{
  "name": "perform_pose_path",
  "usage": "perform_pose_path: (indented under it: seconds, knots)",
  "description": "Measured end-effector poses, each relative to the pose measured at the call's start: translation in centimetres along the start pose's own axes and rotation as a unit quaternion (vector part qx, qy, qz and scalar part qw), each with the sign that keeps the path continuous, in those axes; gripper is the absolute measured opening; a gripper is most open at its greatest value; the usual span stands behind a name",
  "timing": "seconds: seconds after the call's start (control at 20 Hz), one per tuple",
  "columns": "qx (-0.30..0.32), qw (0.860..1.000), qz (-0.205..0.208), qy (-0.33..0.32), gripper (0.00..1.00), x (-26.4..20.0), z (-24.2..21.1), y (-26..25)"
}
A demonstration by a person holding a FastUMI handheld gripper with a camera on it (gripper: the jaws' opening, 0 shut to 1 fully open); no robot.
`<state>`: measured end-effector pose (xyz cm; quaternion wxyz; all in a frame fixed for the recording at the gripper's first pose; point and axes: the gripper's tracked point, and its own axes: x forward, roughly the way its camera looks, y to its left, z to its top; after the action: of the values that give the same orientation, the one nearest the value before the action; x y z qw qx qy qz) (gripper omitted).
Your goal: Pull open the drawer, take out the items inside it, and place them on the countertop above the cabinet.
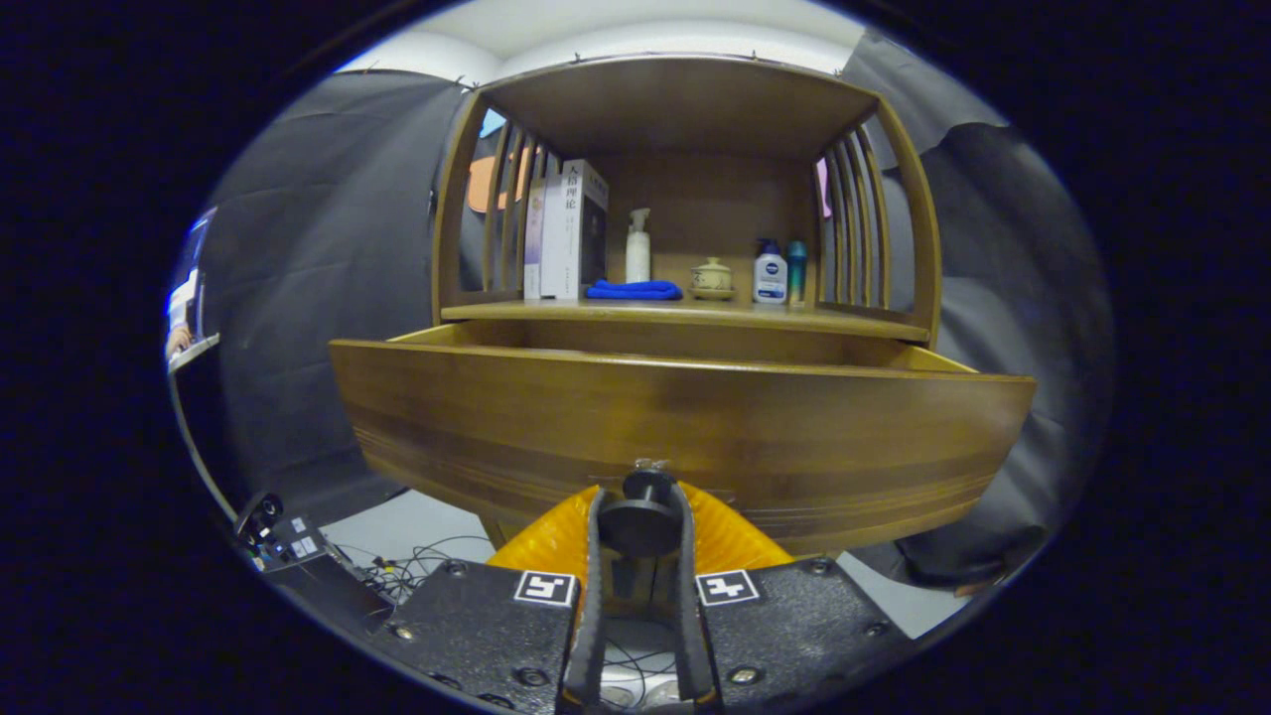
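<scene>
The gripper (640, 516) has its fingers clamped on the knob (641, 521) of the drawer (685, 427) (already partly out); pull straight back, level, keeping grip.

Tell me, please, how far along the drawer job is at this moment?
Done: the drawer stands pulled out below the countertop. In hand: the gripper fingers are closed on the drawer knob. Left: taking the items out; the drawer's inside is hidden behind its front.
</scene>
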<state>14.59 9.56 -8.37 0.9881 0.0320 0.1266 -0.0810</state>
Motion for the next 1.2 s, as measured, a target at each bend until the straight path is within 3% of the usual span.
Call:
perform_pose_path:
  seconds: [0.7, 0.9, 1.1, 1.2]
  knots:
    - [-0.007, 1.000, 0.002, -0.003, 0.36, -0.3, -0.3, 0.0]
    - [0.006, 1.000, -0.007, 0.008, 0.58, -0.1, -0.7, -0.7]
    - [-0.014, 0.999, -0.015, -0.026, 0.81, -0.8, 1.3, -1.5]
    - [-0.028, 0.999, -0.020, -0.042, 0.84, -1.1, 2.5, -1.9]
